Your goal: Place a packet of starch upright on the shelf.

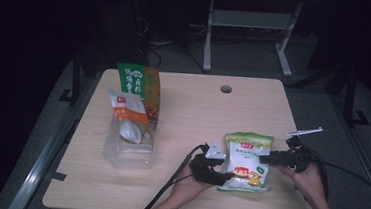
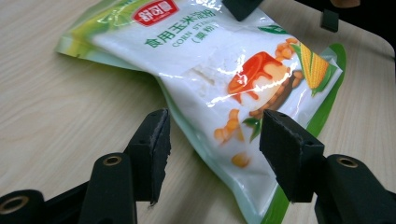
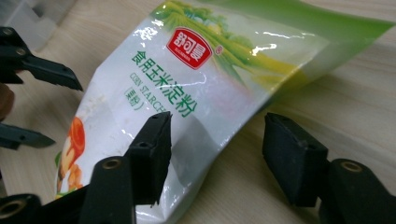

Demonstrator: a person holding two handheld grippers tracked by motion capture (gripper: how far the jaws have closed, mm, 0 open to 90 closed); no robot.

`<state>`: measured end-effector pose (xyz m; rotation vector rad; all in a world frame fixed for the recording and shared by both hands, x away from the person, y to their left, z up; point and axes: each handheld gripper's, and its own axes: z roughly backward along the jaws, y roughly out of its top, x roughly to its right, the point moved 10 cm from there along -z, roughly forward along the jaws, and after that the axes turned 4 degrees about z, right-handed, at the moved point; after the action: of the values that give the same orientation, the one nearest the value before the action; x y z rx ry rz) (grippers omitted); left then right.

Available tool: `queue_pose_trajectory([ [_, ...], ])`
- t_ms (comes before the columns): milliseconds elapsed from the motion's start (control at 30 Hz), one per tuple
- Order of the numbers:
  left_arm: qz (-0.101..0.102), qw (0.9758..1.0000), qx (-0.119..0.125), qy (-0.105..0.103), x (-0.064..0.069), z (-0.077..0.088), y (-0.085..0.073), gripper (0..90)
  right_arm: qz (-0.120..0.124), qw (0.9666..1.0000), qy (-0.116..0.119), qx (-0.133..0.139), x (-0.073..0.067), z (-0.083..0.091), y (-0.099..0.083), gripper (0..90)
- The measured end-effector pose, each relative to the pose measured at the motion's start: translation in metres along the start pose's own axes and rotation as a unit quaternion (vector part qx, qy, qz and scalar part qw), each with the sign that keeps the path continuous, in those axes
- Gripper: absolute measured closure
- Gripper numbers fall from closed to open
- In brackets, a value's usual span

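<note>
Corn starch pouch (image 1: 245, 161), laid near the table's (image 1: 183, 109) front right corner, is flanked by released left gripper (image 1: 227, 176) and right gripper (image 1: 264, 160); opposite edges should be pinched squarely, film kept unpunctured.

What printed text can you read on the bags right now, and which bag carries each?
"CORN STARCH" plus green Chinese characters: white-and-green bag lying between the claws.
Red oval logo on that bag: characters too stylised to read.
Green-and-orange bag standing behind the clear container: white characters, too small.
Orange-labelled pouch in the container: unreadable.
</note>
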<state>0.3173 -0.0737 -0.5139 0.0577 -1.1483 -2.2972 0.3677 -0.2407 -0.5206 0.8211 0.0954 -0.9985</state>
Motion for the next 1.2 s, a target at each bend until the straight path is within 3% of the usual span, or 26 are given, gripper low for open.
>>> queue_pose_trajectory([
  [100, -0.005, 0.9999, -0.013, -0.002, -0.001, -0.005, -0.002, 41.5, 0.003, 0.9996, 0.027, 0.007, -0.004, -0.003, 0.002, 54.2],
  [133, 0.007, 0.9999, -0.011, -0.006, 0.0, -0.007, -0.001, 41.4, 0.007, 0.9995, 0.03, 0.008, -0.005, -0.003, 0.002, 55.9],
  [200, 0.015, 0.9998, -0.008, -0.01, -0.001, -0.008, 0.0, 41.4, 0.018, 0.999, 0.04, 0.007, -0.01, -0.005, 0.002, 69.7],
  [333, 0.021, 0.9997, -0.005, -0.012, -0.003, -0.008, 0.001, 41.0, 0.044, 0.9982, 0.041, 0.001, -0.021, -0.006, 0.003, 87.8],
  [567, 0.029, 0.9995, -0.007, -0.009, -0.005, -0.005, 0.001, 32.8, 0.072, 0.997, 0.025, 0.015, -0.033, -0.002, 0.008, 89.1],
  [800, 0.061, 0.9969, 0.024, -0.045, -0.004, 0.005, 0.011, 33.4, 0.099, 0.9931, 0.028, 0.058, -0.051, 0.014, 0.018, 89.1],
  [1000, 0.064, 0.9945, 0.048, -0.068, 0.003, 0.011, 0.023, 45.2, 0.132, 0.9874, 0.035, 0.081, -0.071, 0.024, 0.029, 89.2],
  [1133, 0.07, 0.9922, 0.067, -0.079, 0.001, 0.019, 0.027, 62.1, 0.148, 0.9841, 0.038, 0.091, -0.083, 0.026, 0.036, 89.2],
  [1200, 0.069, 0.9918, 0.079, -0.073, -0.001, 0.023, 0.03, 69.0, 0.153, 0.9827, 0.037, 0.096, -0.087, 0.028, 0.038, 89.1],
])
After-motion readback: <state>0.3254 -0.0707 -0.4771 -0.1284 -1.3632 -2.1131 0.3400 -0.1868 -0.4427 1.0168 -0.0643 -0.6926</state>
